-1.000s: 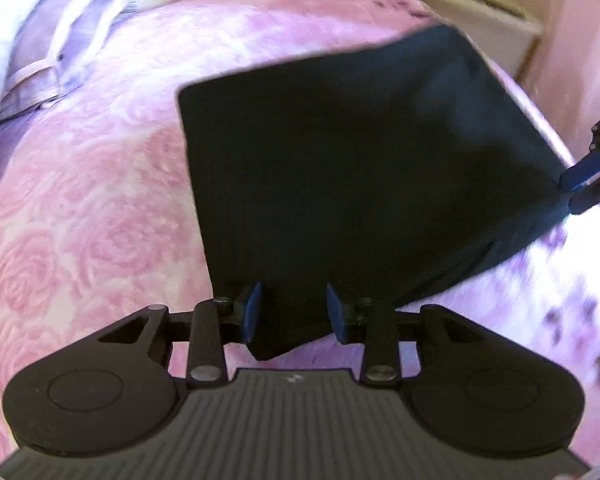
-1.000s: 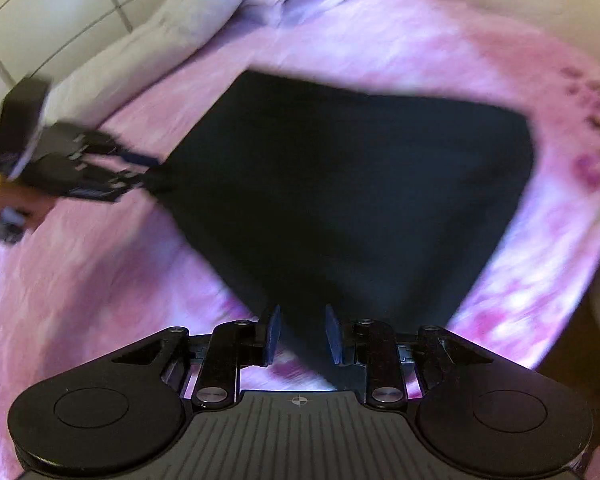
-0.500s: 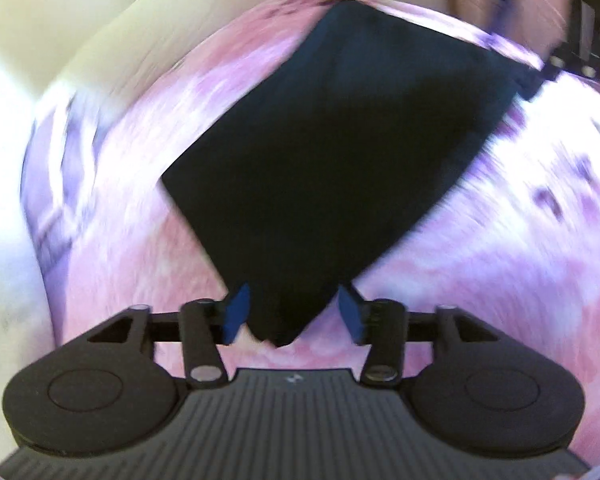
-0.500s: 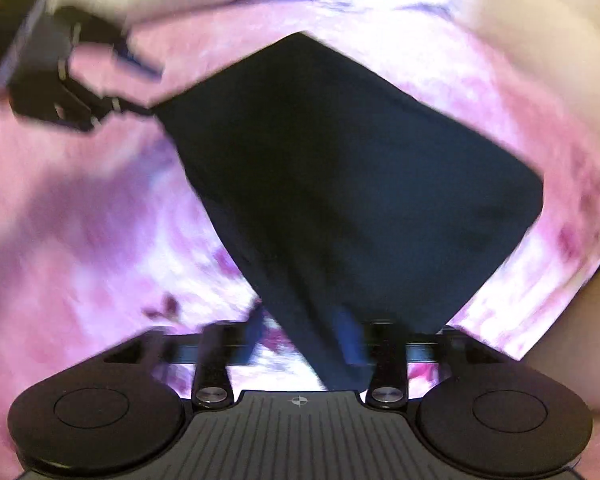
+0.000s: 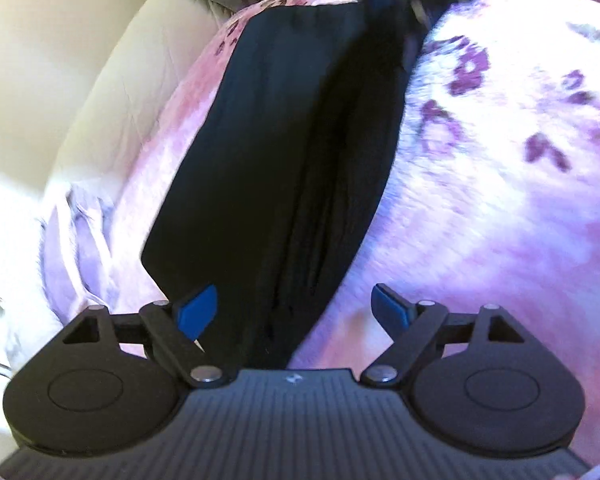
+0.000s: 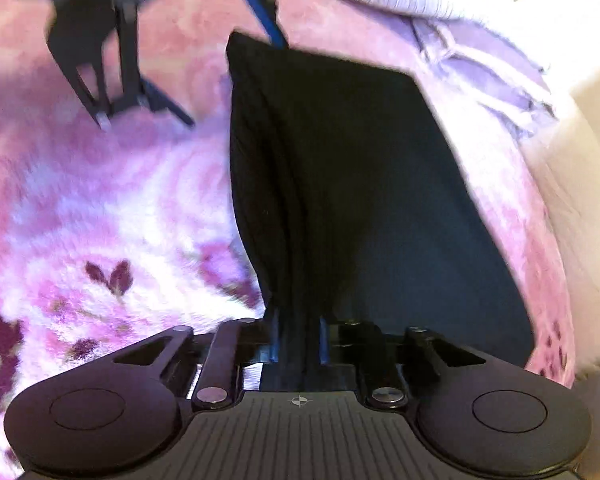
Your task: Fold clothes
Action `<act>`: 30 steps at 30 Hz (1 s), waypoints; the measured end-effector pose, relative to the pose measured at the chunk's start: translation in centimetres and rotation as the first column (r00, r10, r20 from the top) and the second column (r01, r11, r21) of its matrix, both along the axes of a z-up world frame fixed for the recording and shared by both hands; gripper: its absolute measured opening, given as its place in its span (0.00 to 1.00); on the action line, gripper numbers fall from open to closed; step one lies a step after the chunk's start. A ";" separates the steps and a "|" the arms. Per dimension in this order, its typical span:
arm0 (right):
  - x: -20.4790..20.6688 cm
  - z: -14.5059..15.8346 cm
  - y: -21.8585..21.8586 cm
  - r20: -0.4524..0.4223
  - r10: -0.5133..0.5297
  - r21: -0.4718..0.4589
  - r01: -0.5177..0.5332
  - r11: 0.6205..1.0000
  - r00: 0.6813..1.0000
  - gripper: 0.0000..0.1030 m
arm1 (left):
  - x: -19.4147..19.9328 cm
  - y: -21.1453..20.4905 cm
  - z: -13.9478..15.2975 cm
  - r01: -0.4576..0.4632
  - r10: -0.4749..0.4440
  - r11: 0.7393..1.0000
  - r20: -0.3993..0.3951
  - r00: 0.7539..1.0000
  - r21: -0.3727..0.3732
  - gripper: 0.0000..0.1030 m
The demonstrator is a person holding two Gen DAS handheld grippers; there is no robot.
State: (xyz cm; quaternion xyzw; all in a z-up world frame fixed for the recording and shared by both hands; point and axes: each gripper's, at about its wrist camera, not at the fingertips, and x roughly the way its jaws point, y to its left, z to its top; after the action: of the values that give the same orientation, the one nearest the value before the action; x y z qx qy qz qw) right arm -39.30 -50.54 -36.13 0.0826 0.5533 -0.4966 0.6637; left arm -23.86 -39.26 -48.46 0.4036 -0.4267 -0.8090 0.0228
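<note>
Your left tongs [image 5: 294, 312] are opening off the folded black knit garment [image 5: 300, 152] on the pink floral bedspread [image 5: 500, 200], your right tongs [image 6: 298, 340] closing on its bunched edge to hold the fold.

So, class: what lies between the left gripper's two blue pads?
In the left wrist view, the dark garment runs between the opening left gripper pads, untouched.

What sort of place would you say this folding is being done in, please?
Most likely a bedroom: the black garment lies on a pink floral blanket spread over a bed, with a lilac pillow and a cream padded headboard beside it.
</note>
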 end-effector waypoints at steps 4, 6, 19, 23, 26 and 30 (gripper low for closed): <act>-1.4 4.0 0.4 0.025 0.009 -0.036 -0.008 0.999 1.000 0.14 | -1.8 -0.2 -1.2 0.015 -0.012 0.994 0.029 1.000 -0.112 0.70; -1.8 4.6 0.9 0.022 0.016 -0.034 -0.015 0.999 1.000 0.15 | -2.4 -0.8 -1.1 -0.007 0.012 0.995 0.047 0.999 -0.099 0.44; 0.9 -5.5 4.8 -0.181 0.072 -0.114 -0.094 0.989 0.981 0.60 | -4.0 -3.1 1.5 -0.159 0.145 0.977 0.101 0.984 0.142 0.26; -0.8 -6.5 4.0 -0.259 0.112 -0.116 -0.145 0.983 0.960 0.41 | -4.2 -2.8 2.2 -0.170 0.152 0.972 0.121 0.981 0.162 0.26; -2.8 -5.5 3.8 -0.250 0.134 -0.078 -0.158 0.984 0.959 0.21 | -4.6 -2.2 3.0 -0.166 0.144 0.973 0.145 0.979 0.159 0.24; -4.5 -1.4 3.1 -0.176 0.144 -0.020 -0.150 0.989 0.974 0.17 | -4.4 -1.0 5.7 -0.208 0.178 0.963 0.174 0.969 0.172 0.21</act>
State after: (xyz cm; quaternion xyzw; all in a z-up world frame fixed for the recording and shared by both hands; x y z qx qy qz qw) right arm -43.82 -47.47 -37.48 -0.0134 0.6056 -0.4606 0.6488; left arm -28.22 -40.22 -42.81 0.5060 -0.3070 -0.8055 0.0299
